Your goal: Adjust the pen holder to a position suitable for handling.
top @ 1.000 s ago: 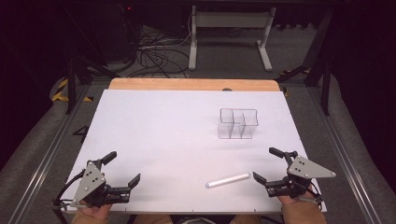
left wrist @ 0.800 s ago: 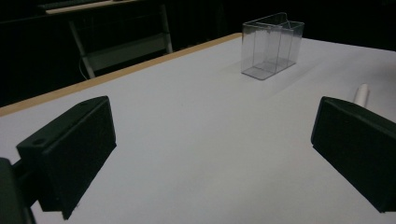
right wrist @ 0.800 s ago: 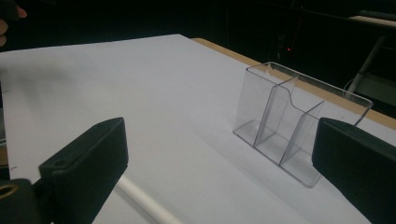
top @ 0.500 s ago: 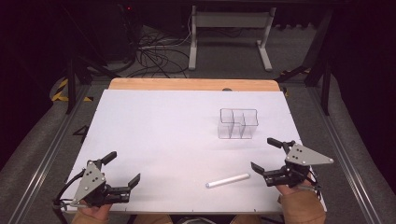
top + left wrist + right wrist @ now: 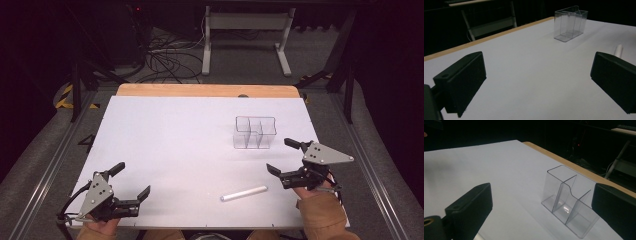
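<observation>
We have our right gripper (image 5: pixel 285 156) raised near the right edge of the table (image 5: pixel 165 135), jaws wide apart and holding nothing, between the clear plastic organizer (image 5: pixel 254 132) and the white cylinder (image 5: pixel 244 193). The cylinder, a stick of chalk or a small tube as far as we can tell, lies flat on the white surface just in front of and to the left of that gripper. The organizer stands upright farther back, its compartments empty. Our left gripper (image 5: pixel 131 181) rests at the near left corner, jaws also apart and empty, well away from both things.

We judge the risk lies in the pickup. The cylinder is round and lies on a smooth surface, so if one jaw touches it before the other, it may roll away or off the near edge. A grip near one end could let it tilt and slip. The organizer looks light, so a careless brush from our right gripper could shove or tip it.
</observation>
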`<state>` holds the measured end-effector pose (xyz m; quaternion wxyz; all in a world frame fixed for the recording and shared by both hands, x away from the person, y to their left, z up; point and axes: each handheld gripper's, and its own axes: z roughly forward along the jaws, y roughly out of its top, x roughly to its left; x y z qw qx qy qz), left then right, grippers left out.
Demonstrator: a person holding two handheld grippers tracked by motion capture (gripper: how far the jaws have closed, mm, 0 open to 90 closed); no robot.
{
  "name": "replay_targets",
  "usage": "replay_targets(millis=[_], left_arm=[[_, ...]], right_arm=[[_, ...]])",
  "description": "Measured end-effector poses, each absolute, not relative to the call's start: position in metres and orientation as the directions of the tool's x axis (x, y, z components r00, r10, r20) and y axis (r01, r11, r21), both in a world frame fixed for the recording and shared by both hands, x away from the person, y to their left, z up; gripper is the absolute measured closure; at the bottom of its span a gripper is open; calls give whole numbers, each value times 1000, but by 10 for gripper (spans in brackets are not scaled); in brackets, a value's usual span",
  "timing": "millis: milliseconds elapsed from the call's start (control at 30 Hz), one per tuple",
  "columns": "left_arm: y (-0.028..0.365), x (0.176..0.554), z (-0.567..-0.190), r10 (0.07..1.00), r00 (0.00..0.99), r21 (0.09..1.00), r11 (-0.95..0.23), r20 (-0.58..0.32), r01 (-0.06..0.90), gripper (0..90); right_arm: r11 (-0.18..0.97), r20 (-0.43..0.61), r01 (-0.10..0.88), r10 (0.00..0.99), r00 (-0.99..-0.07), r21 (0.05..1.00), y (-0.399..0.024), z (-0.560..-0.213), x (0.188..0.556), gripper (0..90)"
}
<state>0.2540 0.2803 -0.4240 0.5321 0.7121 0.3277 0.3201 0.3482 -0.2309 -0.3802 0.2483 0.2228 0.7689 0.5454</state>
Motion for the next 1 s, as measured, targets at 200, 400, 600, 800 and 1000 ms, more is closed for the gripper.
replay_targets(millis=[200,400,600,800,1000], left_arm=[[281,255,-424,807,581,967,-219,105,131,8],[281,254,-424,807,582,967,-219,105,129,8],[280,255,-425,806,582,966,-220,103,134,8],[281,255,-425,806,583,966,-218,99,137,7],[281,255,-425,808,581,966,-220,101,137,8]], right_arm=[[296,-121,85,613,-781,951,-232,-378,351,34],[350,-149,82,584,-798,933,-231,-372,356,12],[466,-193,95,532,-825,880,-228,-359,362,119],[547,-213,106,488,-847,831,-220,-349,372,205],[607,-234,108,456,-858,787,-213,-341,383,254]])
